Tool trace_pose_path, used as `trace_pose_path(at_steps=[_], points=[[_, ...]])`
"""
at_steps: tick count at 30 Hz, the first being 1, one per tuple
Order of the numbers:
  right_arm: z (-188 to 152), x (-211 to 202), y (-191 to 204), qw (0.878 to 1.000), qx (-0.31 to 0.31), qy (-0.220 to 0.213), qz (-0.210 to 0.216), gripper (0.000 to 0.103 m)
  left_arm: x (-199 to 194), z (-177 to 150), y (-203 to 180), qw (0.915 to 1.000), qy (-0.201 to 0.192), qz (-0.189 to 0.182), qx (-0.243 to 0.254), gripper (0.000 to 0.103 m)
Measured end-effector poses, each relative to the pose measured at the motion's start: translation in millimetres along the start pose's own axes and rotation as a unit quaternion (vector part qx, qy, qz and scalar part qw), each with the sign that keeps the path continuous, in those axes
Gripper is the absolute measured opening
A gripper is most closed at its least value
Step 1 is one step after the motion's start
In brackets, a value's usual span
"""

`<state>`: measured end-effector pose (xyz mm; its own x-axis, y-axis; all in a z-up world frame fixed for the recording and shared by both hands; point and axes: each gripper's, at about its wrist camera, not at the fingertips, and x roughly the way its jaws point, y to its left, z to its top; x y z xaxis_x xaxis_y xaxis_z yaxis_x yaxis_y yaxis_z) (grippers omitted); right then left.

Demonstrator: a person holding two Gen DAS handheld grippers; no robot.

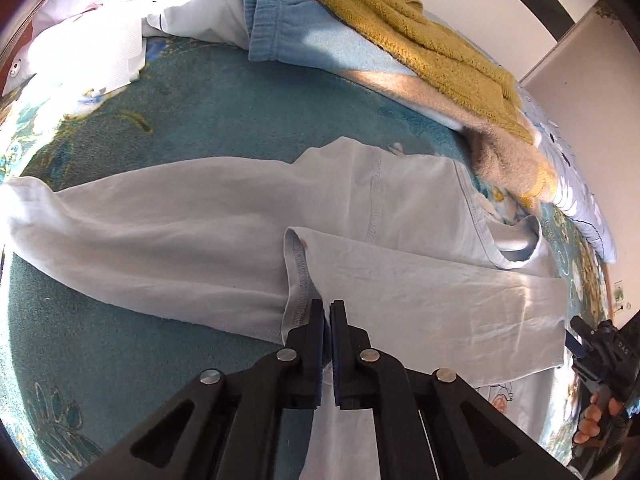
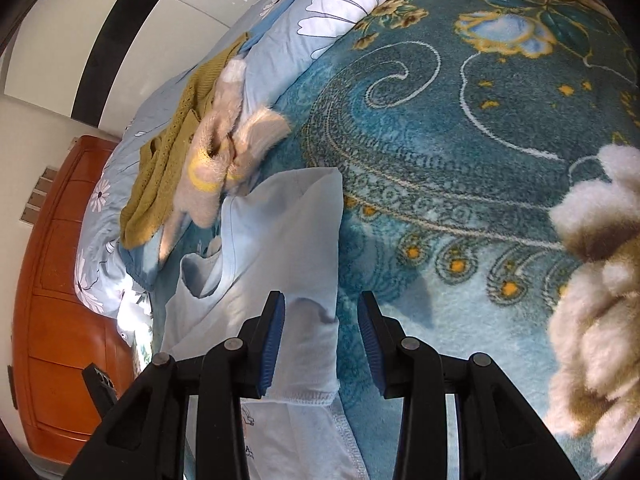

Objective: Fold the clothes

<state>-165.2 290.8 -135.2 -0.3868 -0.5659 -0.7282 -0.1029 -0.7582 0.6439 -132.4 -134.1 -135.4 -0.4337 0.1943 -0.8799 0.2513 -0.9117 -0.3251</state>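
On the teal floral blanket [image 1: 192,92] lies the pale blue shirt [image 1: 168,224], just beside a mustard knit [image 1: 400,24]. At the shirt's hem the left gripper [image 1: 327,312] is pinched tight on cloth; the right gripper [image 2: 322,336] stands apart astride its edge, pads not pressing.

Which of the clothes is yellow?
The knitted sweater on top of the pile; the shirt spread in front is pale blue, and the pants beneath are blue.

Two hand-held grippers [image 1: 327,312] [image 2: 321,336], one pale blue shirt [image 1: 200,220], one mustard sweater [image 1: 400,24], one teal blanket [image 1: 240,112].
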Motion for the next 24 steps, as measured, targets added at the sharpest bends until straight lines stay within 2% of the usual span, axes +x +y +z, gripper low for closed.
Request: trace_pose_path(at_steps=[4, 8, 11, 12, 13, 14, 17, 19, 21, 24], points=[[19.1, 11.3, -4.5, 1.000, 0.008, 0.000, 0.005, 0.039, -10.7, 7.0, -12.2, 0.9991, -0.019, 0.016, 0.034, 0.003], [36.5, 19.9, -7.6, 1.000, 0.021, -0.001, 0.019, 0.039, -25.5, 15.1, -30.3, 0.9953, -0.062, 0.025, 0.071, 0.003], [45.0, 24.7, -6.4, 1.000, 0.017, 0.000, 0.025, 0.039, -30.2, 18.7, -37.9, 0.9930, -0.087, 0.019, 0.077, 0.003], [47.3, 25.9, -5.9, 1.000, 0.015, 0.001, 0.027, 0.035, -30.0, 19.6, -38.8, 0.9924, -0.092, 0.021, 0.079, 0.003], [49.8, 26.8, -5.4, 1.000, 0.012, 0.001, 0.026, 0.013, -29.7, 20.6, -39.7, 0.9917, -0.098, 0.023, 0.080, 0.003], [52.9, 26.2, -4.6, 1.000, 0.005, 0.000, 0.020, 0.004, -29.4, 21.5, -40.6, 0.9911, -0.103, 0.025, 0.081, 0.003], [62.4, 19.7, -2.3, 1.000, -0.018, -0.016, 0.006, 0.004, -28.9, 22.8, -42.3, 0.9875, -0.122, 0.042, 0.091, 0.003], [65.5, 21.3, -3.8, 1.000, -0.020, -0.014, 0.000, 0.004, -19.6, 22.1, -40.4, 0.9868, -0.113, 0.063, 0.098, 0.003], [64.2, 28.8, -8.1, 1.000, -0.018, -0.004, -0.015, 0.004, -5.2, 20.0, -34.8, 0.9886, -0.092, 0.073, 0.094, 0.003], [61.6, 30.1, -10.9, 1.000, -0.022, -0.003, -0.015, 0.004, 12.8, 16.7, -25.0, 0.9909, -0.067, 0.085, 0.079, 0.003]])
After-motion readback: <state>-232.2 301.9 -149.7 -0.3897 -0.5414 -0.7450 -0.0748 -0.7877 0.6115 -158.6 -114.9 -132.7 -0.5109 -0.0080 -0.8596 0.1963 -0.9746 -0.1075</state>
